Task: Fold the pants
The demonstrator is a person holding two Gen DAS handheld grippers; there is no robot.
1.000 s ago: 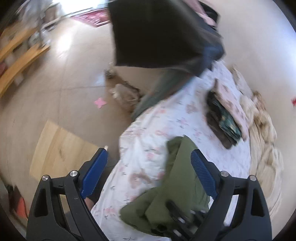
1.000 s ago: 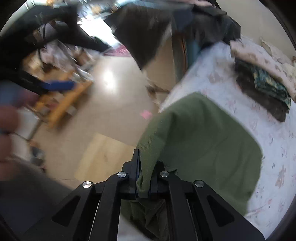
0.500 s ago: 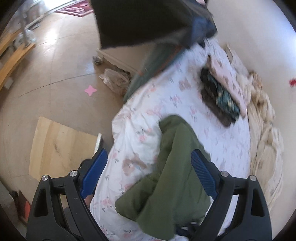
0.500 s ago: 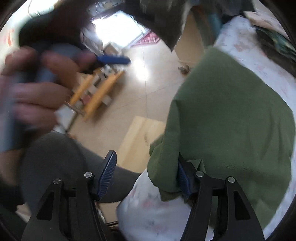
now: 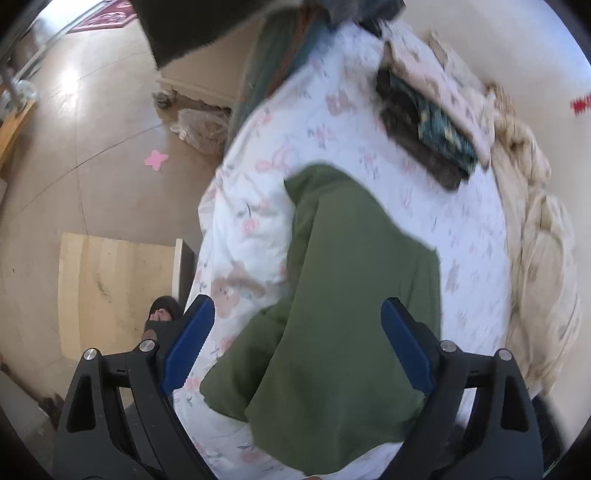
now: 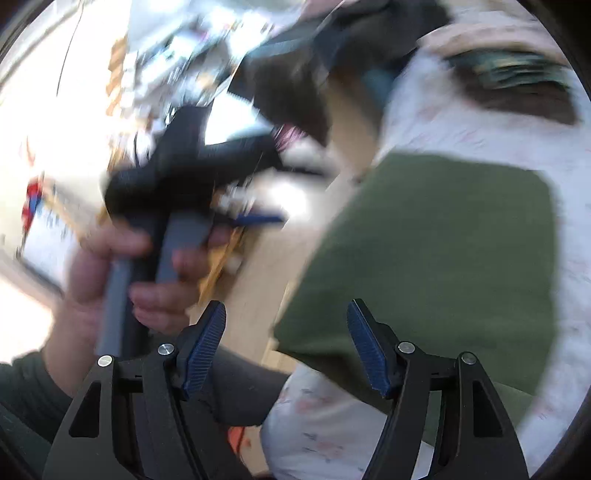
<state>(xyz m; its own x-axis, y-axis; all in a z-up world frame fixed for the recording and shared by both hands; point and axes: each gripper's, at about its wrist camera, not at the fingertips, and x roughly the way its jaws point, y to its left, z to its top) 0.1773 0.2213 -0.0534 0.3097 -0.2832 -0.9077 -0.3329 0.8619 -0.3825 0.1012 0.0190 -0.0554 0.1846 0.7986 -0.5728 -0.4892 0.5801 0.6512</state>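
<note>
Olive green pants [image 5: 351,295] lie folded on a white floral bedsheet [image 5: 340,122], near the bed's edge. My left gripper [image 5: 297,328] hangs open above the pants' near end, its blue pads [image 5: 188,341] clear of the cloth. In the right wrist view the pants [image 6: 443,258] spread flat to the right. My right gripper [image 6: 286,347] has its jaws opening, and the pants' near corner lies below them with neither pad pressing it. A hand [image 6: 122,273] holding the other gripper shows blurred at left.
A stack of folded clothes [image 5: 432,122] sits at the bed's far side beside a cream quilt [image 5: 535,221]. Dark garments [image 5: 221,26] hang past the bed's end. On the floor lie a wooden board [image 5: 114,288], a plastic bag [image 5: 201,127] and a sandalled foot [image 5: 160,319].
My right gripper let go of the green pants and swung left. The pants dropped flat on the sheet. My left gripper moved in lower over them, still open.
</note>
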